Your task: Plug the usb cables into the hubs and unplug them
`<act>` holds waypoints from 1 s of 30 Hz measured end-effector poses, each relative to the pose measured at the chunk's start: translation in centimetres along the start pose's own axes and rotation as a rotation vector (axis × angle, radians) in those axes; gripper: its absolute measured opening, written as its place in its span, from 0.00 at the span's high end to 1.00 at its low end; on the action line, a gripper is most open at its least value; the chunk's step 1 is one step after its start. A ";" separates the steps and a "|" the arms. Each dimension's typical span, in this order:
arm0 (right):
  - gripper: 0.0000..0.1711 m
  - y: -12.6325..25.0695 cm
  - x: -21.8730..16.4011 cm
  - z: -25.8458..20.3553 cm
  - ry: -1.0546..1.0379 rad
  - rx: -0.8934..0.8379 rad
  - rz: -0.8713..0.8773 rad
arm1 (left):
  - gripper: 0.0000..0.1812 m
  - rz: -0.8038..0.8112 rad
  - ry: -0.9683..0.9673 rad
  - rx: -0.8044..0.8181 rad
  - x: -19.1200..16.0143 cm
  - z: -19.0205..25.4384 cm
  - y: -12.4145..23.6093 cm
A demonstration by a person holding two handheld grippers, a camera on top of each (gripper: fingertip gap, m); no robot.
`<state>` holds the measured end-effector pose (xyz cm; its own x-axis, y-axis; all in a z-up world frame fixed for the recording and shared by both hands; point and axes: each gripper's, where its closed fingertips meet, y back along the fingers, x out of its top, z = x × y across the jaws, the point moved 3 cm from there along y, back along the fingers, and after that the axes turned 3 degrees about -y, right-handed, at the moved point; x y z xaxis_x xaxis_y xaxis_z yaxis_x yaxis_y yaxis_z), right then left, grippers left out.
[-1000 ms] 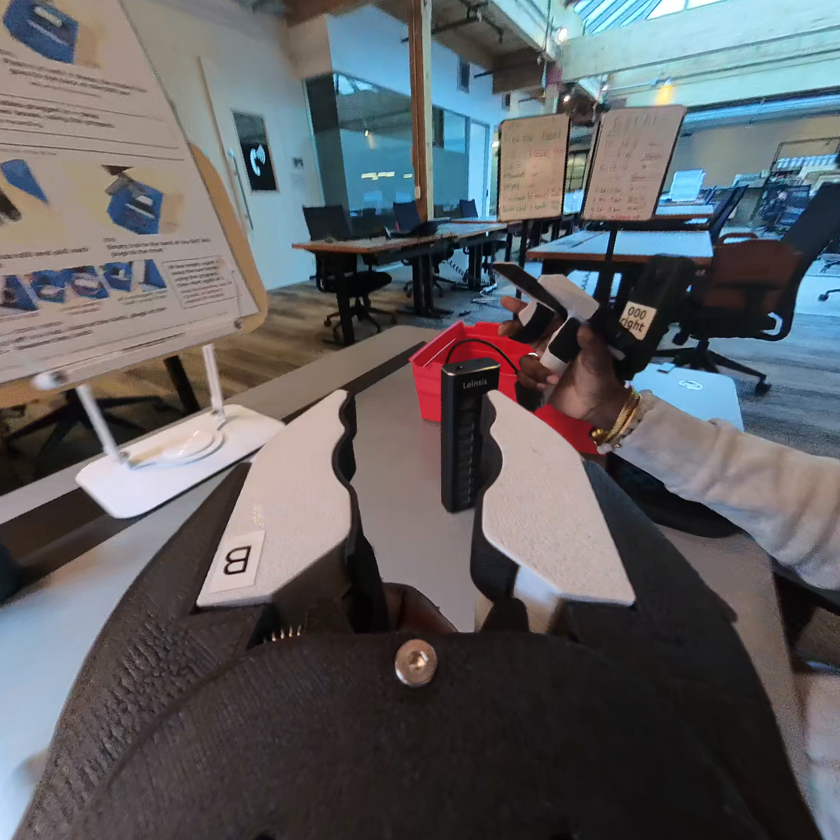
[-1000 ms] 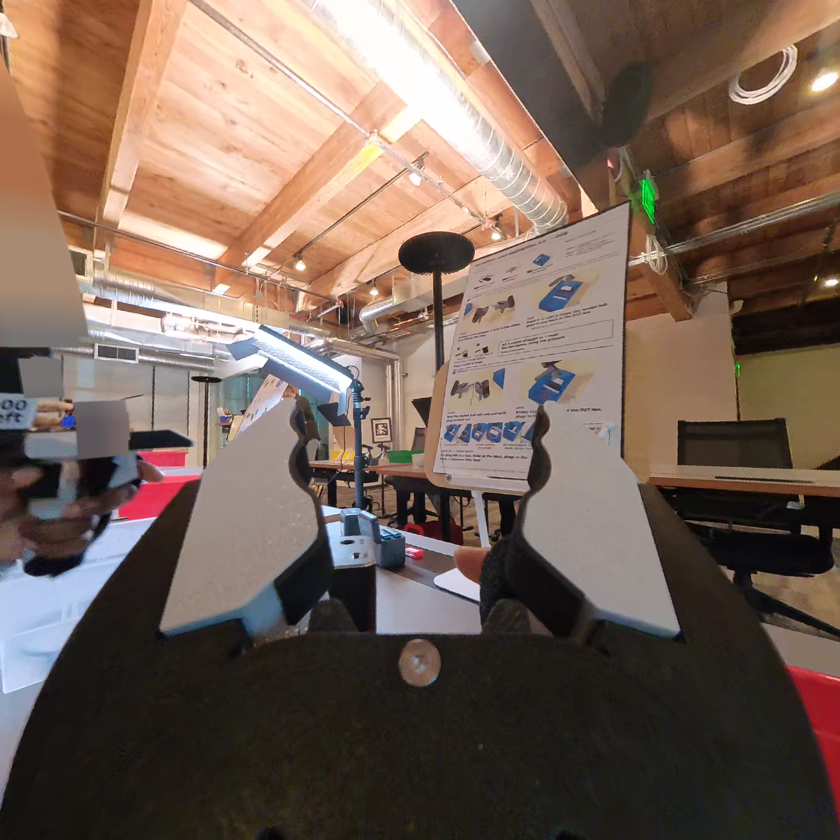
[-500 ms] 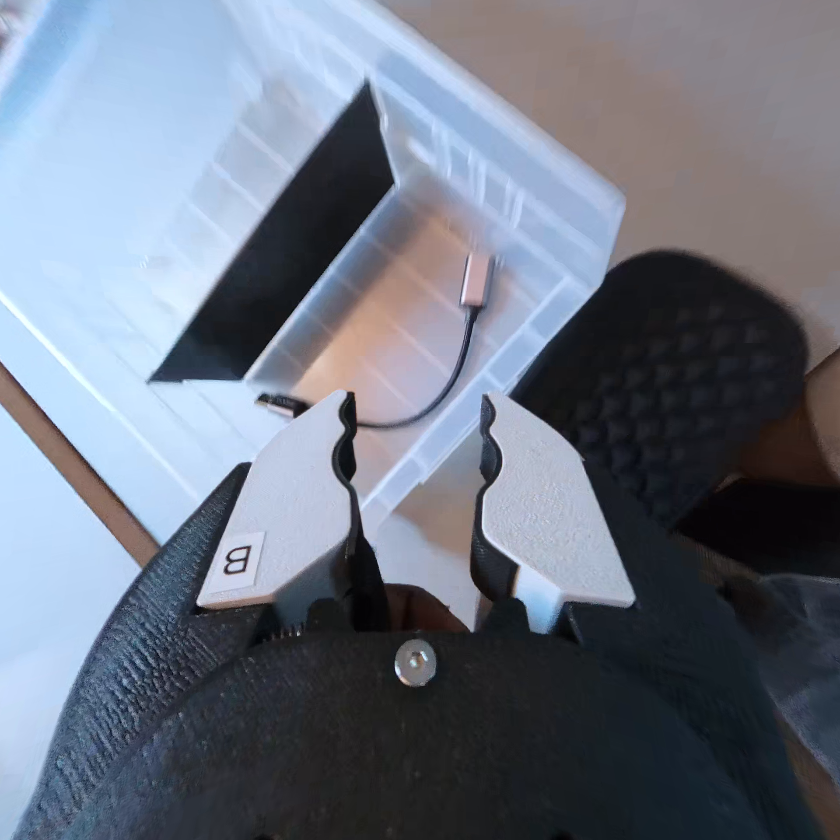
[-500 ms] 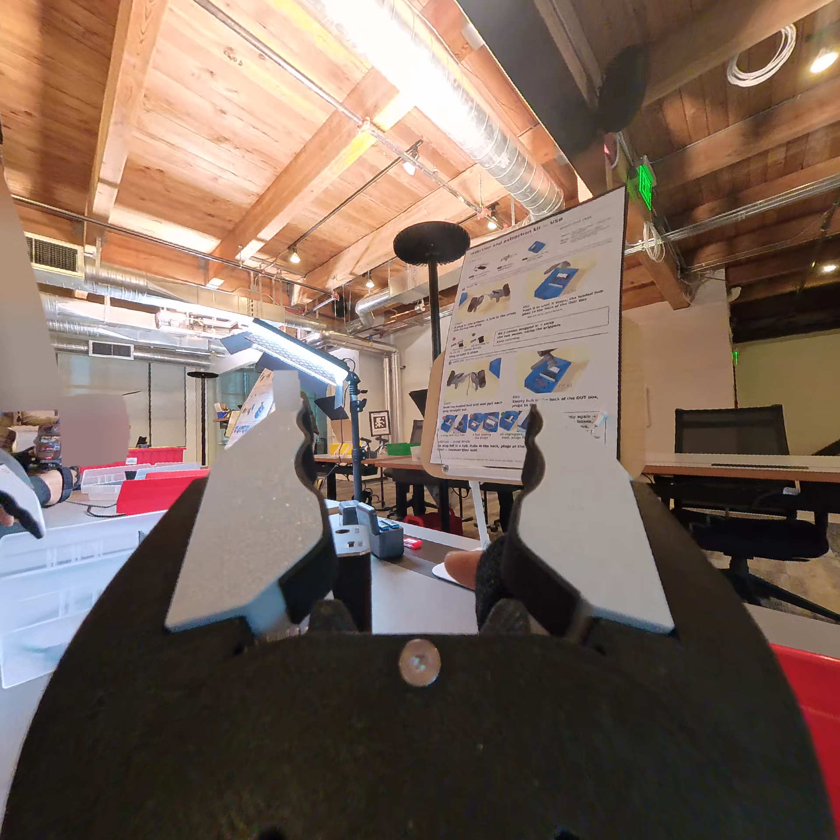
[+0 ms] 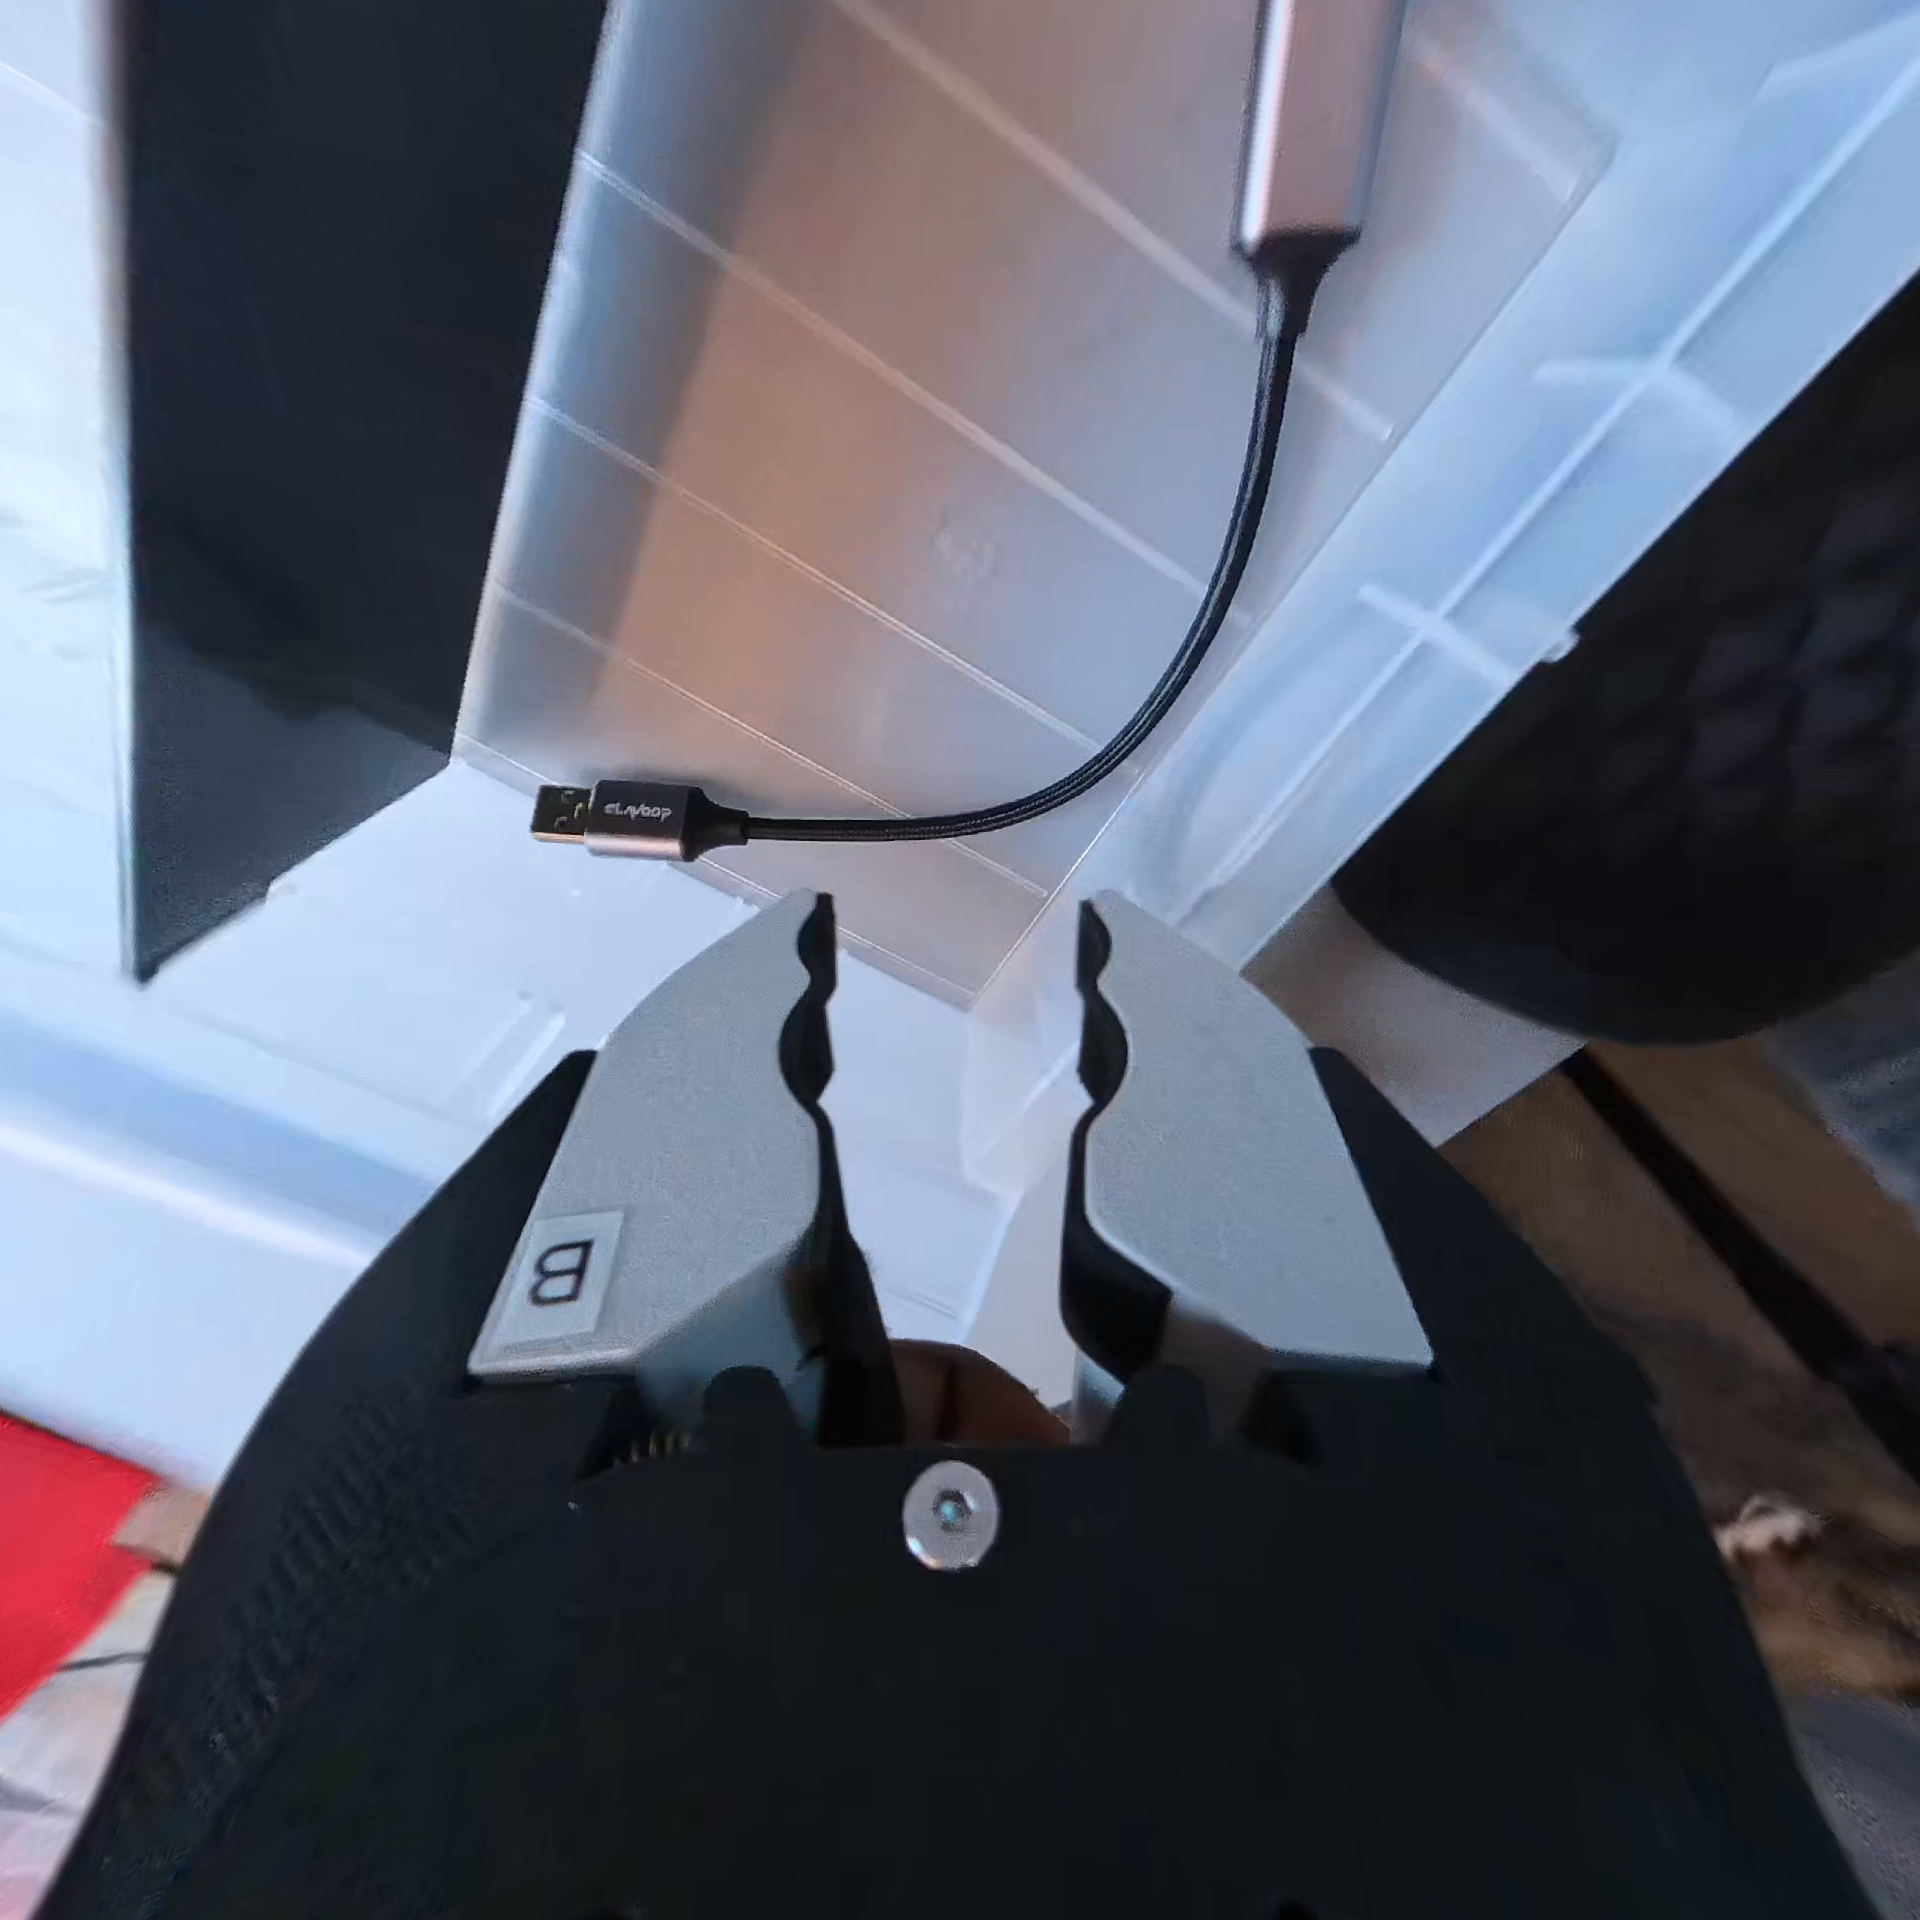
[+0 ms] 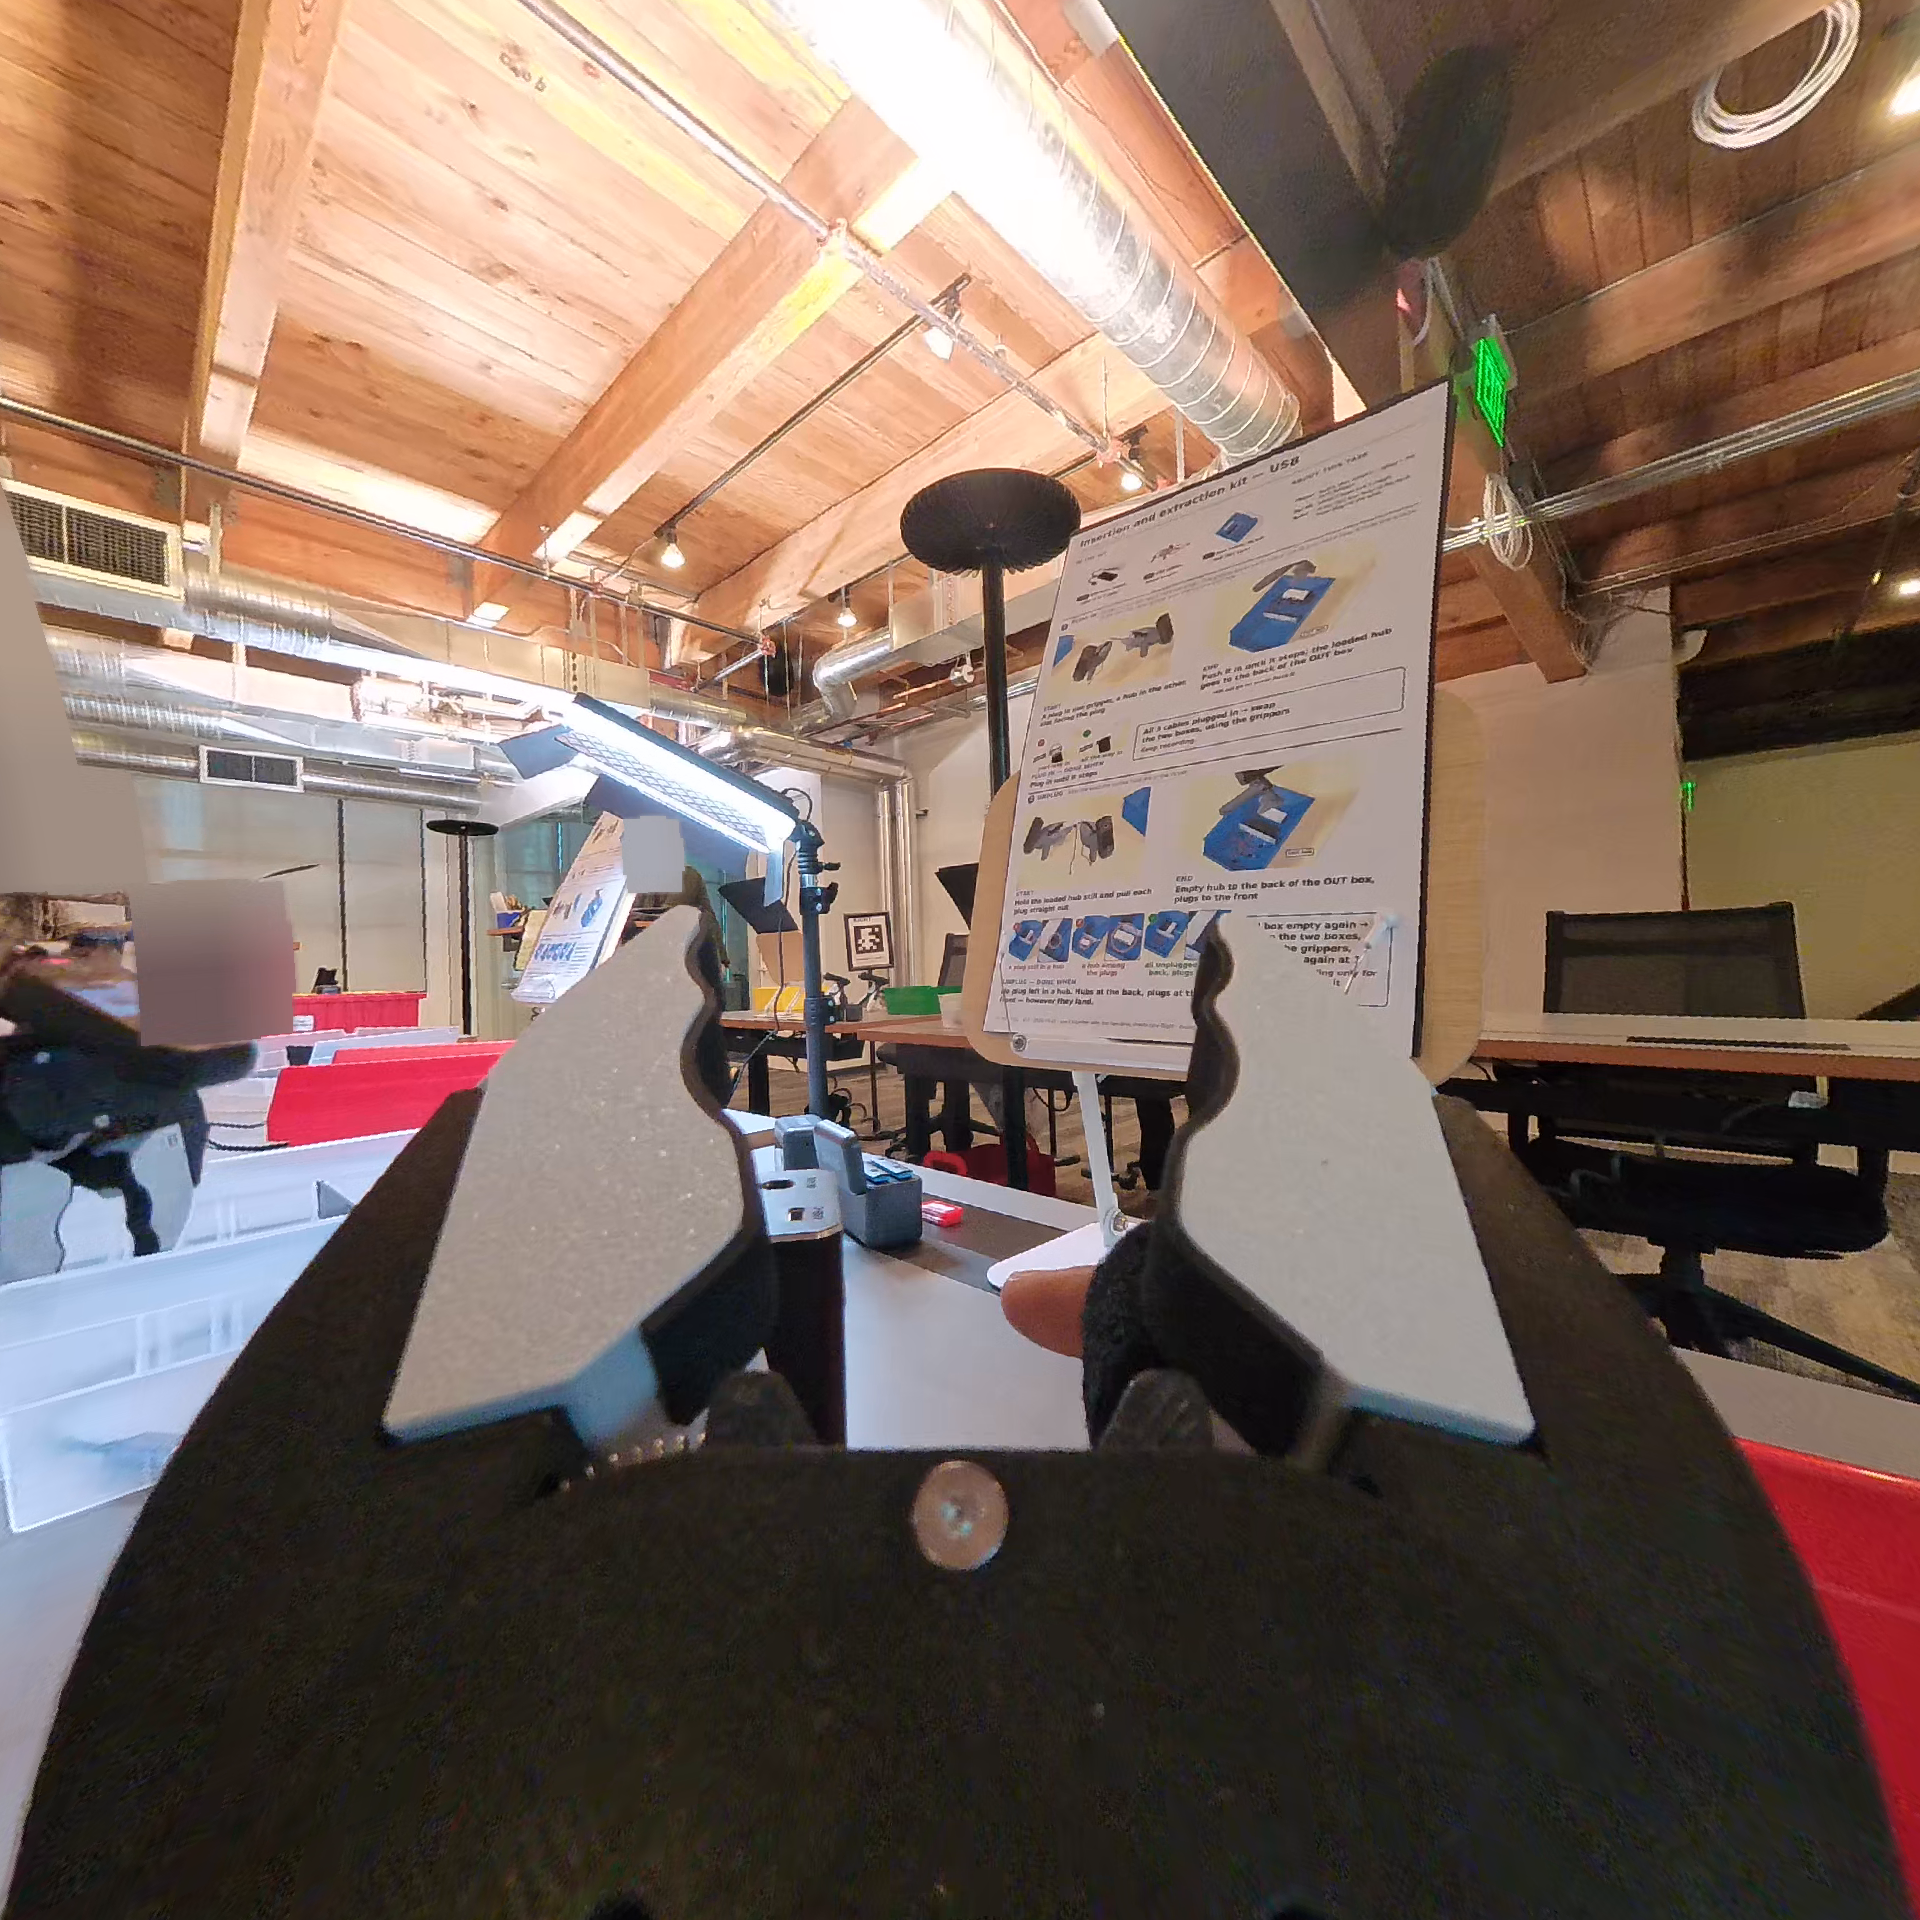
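Note:
In the left wrist view, a short black braided USB cable (image 5: 1174, 748) lies in a clear plastic bin (image 5: 1475, 436). Its silver plug (image 5: 623, 831) points left and its grey adapter body (image 5: 1309, 125) is at the top edge. My left gripper (image 5: 954, 920) is open and empty, just above and short of the cable, right of the plug. In the right wrist view, a tall black hub (image 6: 805, 1278) stands upright on the table, close to the left finger's base. My right gripper (image 6: 956, 935) is wide open and empty, pointing level across the table.
A black divider (image 5: 312, 416) fills the bin's left part. A black chair seat (image 5: 1662, 727) lies right of the bin. An instruction sheet on a stand (image 6: 1226, 779) and a small grey dock (image 6: 878, 1195) stand behind the hub. A red bin (image 6: 1849, 1558) is at lower right.
My left gripper swung from facing the hub on the table down into the clear bin and has closed in on the cable. My right gripper has barely moved.

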<state>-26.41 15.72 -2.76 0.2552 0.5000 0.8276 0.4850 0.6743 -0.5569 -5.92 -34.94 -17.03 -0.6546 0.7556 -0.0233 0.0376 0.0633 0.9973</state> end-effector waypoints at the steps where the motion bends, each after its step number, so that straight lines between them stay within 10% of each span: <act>1: 0.49 0.0 0.0 0.0 -0.001 0.000 -0.001 | 0.77 -0.027 -0.053 -0.004 -0.1 -0.2 -0.4; 15: 0.52 0.1 0.8 -0.4 -0.018 0.025 0.029 | 0.78 -0.160 -0.563 0.045 -0.1 -1.3 -2.9; 30: 0.56 0.3 1.6 -0.3 0.011 -0.007 0.052 | 0.96 -0.224 -0.709 0.120 0.2 -0.6 -2.7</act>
<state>-25.59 16.54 -1.58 0.2892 0.5288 0.7980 0.4763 0.6436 -0.5991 -6.62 -35.33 -19.69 -0.0148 0.9523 -0.3048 0.0692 0.3051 0.9498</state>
